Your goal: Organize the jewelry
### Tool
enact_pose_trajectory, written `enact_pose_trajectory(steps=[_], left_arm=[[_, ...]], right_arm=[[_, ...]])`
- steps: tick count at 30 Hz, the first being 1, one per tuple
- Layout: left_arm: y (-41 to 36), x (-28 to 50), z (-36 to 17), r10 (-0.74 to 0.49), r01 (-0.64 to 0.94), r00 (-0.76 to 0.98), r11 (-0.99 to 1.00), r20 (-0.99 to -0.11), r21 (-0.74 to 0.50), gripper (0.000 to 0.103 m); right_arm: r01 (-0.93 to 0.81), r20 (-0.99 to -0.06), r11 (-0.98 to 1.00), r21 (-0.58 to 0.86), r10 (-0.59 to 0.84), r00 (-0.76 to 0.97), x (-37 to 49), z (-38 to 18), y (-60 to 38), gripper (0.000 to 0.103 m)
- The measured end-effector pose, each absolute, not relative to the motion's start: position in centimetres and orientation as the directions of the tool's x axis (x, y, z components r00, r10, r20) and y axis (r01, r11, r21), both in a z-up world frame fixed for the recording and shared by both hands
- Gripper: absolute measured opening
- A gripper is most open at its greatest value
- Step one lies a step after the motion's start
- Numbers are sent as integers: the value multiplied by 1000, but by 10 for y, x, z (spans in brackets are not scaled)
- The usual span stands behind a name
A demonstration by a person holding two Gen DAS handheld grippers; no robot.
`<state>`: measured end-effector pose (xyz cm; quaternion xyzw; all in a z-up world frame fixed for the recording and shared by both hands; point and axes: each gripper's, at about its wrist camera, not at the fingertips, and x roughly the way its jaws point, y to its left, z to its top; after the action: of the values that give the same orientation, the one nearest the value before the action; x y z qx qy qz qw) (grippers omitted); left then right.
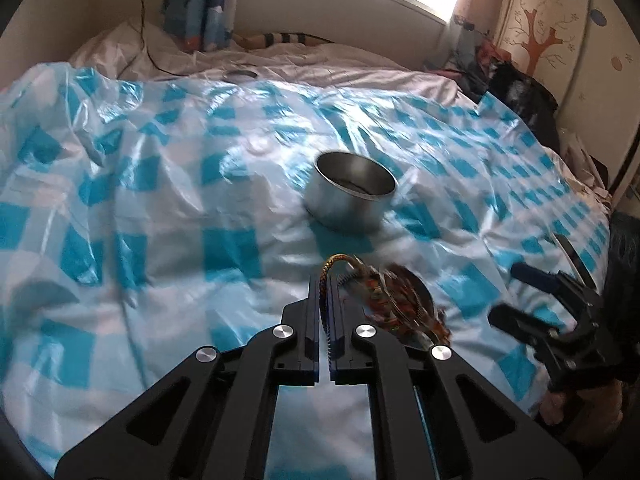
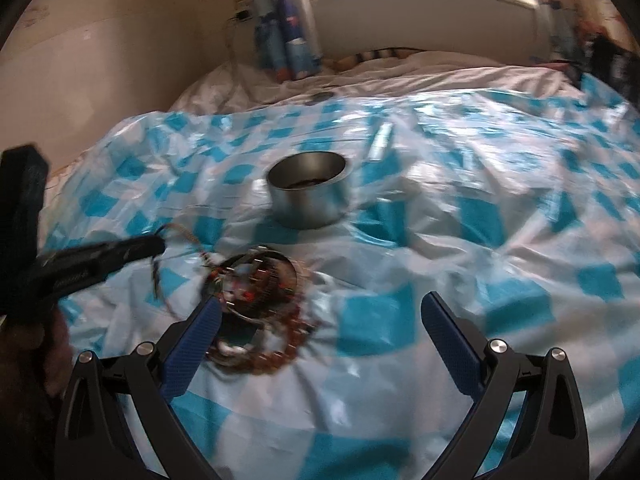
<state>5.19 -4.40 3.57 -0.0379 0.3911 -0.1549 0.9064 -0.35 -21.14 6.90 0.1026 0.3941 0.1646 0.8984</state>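
Observation:
My left gripper [image 1: 325,280] is shut on a braided orange and dark cord [image 1: 336,260], which arches up out of its tips. The cord runs right to a tangled jewelry pile [image 1: 404,300] of bangles and beads on the checked sheet. In the right wrist view the left gripper [image 2: 158,246] comes in from the left, with cord strands [image 2: 154,276] dangling below it. The jewelry pile [image 2: 260,288] lies by the left finger of my right gripper [image 2: 320,304], which is open and holds nothing. A round metal tin [image 1: 348,200] [image 2: 308,200] stands open just beyond the pile, with something dark inside.
A blue and white checked plastic sheet [image 1: 160,200] covers the bed. A round lid [image 1: 241,76] lies at its far edge. Blue curtains [image 1: 204,8] hang behind, and dark bags [image 1: 520,96] sit at the right. My right gripper [image 1: 506,292] shows at the right edge.

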Motion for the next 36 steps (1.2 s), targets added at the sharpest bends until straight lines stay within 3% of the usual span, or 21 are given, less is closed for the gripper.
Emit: enact_pose_trajectory(steps=[3, 5, 7, 13, 20, 31, 36], left_arm=[[-38, 63, 38, -282, 240, 655, 957, -701, -161, 3], [-34, 63, 36, -274, 231, 656, 960, -704, -158, 3], [-31, 65, 35, -269, 224, 653, 962, -708, -159, 3], [-31, 65, 35, -269, 223, 656, 962, -705, -159, 3], [-34, 64, 34, -265, 225, 656, 962, -707, -152, 3], [-39, 57, 53, -349, 271, 687, 937, -637, -221, 3], [-54, 63, 73, -389, 304, 696, 921, -604, -244, 3]], right_arm=[[-235, -677, 874, 426, 480, 557, 18, 60, -214, 85], [-210, -692, 842, 497, 531, 489, 36, 47, -221, 56], [-197, -721, 849, 490, 522, 455, 45, 40, -223, 44], [-274, -795, 884, 380, 463, 391, 59, 31, -206, 38], [-354, -830, 887, 296, 422, 365, 63, 21, -185, 7], [-276, -635, 776, 568, 626, 453, 64, 53, -235, 4], [-239, -591, 769, 593, 618, 519, 65, 63, -250, 4]])
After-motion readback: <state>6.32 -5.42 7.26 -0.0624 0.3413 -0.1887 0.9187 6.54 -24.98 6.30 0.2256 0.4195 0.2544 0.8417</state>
